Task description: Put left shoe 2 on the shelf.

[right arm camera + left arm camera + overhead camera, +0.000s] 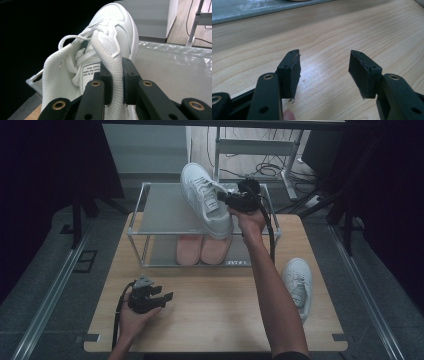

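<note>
While the left gripper point(167, 296) rests low over the near left part of the wooden table point(220, 315), held in the person's left hand point(131, 319), its jaws stand wide apart with bare tabletop showing between them in the left gripper view point(324, 73) — nothing is held there. Across the table, the right gripper point(222, 197) is up at the top tier of the shoe rack point(165, 215), carried by the right hand point(248, 219) on an outstretched forearm. Its jaws are closed on the collar edge of a white sneaker point(205, 200): in the right gripper view the two black pads point(106, 83) pinch the woven wall of the shoe's opening, with the white sneaker point(110, 32) rising beyond them, toe pointing away, laces loose and a printed label showing inside on the tongue. From the high view the sneaker lies over the right half of the rack's grey top shelf, heel toward the near edge and overhanging it slightly; whether the sole rests fully on the shelf I cannot tell. On the lower tier, just under it, a pair of pink slippers point(201, 249) sits side by side. A second white sneaker point(298, 285) lies on the table near its right edge, well apart from the rack — beside the right forearm.
</note>
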Tool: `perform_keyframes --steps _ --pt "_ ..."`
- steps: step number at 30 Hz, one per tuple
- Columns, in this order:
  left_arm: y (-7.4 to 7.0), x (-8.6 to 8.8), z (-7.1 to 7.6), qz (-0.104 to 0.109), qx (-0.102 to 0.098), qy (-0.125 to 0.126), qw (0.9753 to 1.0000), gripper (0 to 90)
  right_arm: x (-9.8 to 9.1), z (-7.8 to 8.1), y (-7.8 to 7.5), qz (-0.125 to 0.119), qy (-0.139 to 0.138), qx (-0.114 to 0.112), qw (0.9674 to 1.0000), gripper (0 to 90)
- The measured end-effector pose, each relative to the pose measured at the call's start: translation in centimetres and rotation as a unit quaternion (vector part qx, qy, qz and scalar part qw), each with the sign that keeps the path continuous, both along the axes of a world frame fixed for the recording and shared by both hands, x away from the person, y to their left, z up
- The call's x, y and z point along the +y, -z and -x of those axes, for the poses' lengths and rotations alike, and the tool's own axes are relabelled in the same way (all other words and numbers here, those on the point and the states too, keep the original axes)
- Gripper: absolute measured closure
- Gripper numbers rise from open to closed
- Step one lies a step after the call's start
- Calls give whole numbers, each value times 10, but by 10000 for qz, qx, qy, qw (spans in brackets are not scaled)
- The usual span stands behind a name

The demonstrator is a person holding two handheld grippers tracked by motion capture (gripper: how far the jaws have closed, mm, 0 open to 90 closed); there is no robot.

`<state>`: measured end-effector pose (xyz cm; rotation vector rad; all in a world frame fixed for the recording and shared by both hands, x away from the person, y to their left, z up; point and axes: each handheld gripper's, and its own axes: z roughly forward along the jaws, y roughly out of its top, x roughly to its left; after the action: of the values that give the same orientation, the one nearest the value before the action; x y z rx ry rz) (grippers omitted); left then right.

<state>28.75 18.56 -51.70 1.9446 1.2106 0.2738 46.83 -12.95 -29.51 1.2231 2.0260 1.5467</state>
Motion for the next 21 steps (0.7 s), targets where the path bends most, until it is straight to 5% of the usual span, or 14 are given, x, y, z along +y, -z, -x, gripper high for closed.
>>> perform_keyframes --steps 21 --pt "1 3 -1 -5 21 -5 10000 431 26 -43 8 -16 364 285 9989 812"
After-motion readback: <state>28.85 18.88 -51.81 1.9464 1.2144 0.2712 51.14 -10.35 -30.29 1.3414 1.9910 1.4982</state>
